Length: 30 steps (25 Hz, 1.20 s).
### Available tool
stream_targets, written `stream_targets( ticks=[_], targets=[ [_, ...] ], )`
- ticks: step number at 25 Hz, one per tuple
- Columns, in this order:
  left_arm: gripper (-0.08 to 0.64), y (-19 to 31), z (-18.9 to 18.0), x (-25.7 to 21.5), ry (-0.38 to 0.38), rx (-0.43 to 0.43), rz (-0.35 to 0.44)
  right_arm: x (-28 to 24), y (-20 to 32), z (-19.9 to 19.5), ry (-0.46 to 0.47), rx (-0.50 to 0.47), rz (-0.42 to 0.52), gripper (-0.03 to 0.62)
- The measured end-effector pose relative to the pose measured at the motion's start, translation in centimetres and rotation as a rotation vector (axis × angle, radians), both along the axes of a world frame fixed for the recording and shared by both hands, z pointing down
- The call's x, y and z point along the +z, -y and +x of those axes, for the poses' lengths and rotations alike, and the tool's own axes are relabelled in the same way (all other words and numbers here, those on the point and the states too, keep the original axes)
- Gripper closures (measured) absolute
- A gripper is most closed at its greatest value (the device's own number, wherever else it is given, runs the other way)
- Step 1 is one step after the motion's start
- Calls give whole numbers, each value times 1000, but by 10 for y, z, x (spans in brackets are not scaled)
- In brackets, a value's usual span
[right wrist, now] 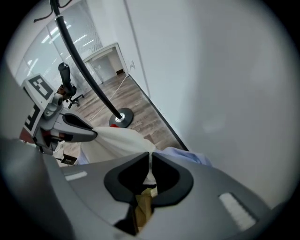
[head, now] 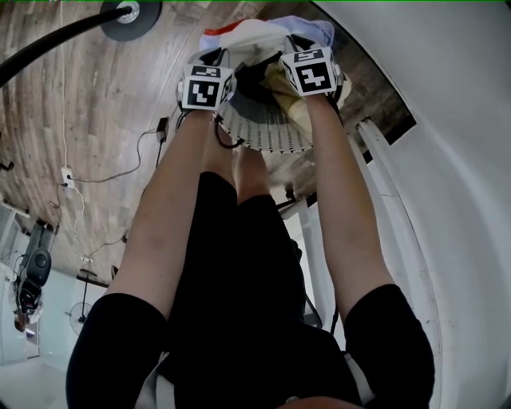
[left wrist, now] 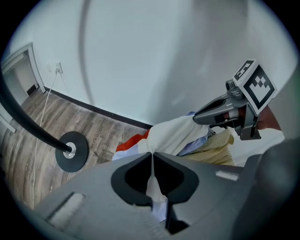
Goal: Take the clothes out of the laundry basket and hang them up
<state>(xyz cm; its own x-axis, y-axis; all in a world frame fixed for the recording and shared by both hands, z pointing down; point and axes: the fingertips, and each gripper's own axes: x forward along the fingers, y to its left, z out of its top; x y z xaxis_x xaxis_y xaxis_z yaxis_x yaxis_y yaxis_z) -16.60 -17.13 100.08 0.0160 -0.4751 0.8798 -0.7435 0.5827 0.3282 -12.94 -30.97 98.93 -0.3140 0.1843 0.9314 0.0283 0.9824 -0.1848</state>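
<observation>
A white slatted laundry basket (head: 267, 136) stands on the wood floor in front of the person's legs, heaped with clothes. On top lies a cream-white garment (head: 255, 36). My left gripper (head: 217, 57) is shut on one fold of it (left wrist: 152, 157). My right gripper (head: 302, 41) is shut on another fold (right wrist: 150, 157), and the cloth (left wrist: 173, 133) is stretched between the two. Under it lie a yellow piece (left wrist: 218, 150), a pale blue shirt (right wrist: 185, 157) and a red-orange piece (left wrist: 136, 140). Each gripper view shows the other gripper (left wrist: 202, 117) (right wrist: 92, 134) pinching the cloth.
A black round stand base (head: 132, 16) with a curved black pole (left wrist: 28, 129) sits on the floor left of the basket. A white wall (head: 447, 96) runs close on the right, with white rails (head: 387, 164) beside it. Cables (head: 120, 172) trail across the floor at left.
</observation>
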Motion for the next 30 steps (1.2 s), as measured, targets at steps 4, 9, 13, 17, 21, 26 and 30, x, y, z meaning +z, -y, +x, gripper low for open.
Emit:
stream_targets(
  ticks=[4, 9, 13, 17, 21, 26, 30],
  targets=[
    [552, 5, 0, -35, 41, -8, 63, -35, 5, 0, 72, 56, 1, 568],
    [552, 6, -1, -89, 85, -22, 133, -95, 1, 2, 157, 123, -16, 568],
    [552, 19, -8, -143, 125, -15, 217, -150, 3, 2, 236, 160, -6, 568],
    [552, 30, -12, -207, 159, -1, 292, -210, 7, 10, 302, 207, -9, 568],
    [552, 41, -18, -285, 200, 65, 362, -283, 13, 12, 380, 252, -16, 568],
    [552, 47, -23, -378, 231, 109, 454, -380, 13, 11, 498, 297, -7, 568],
    [552, 53, -26, -455, 255, 131, 551, -458, 8, 5, 608, 313, 9, 568]
  ],
)
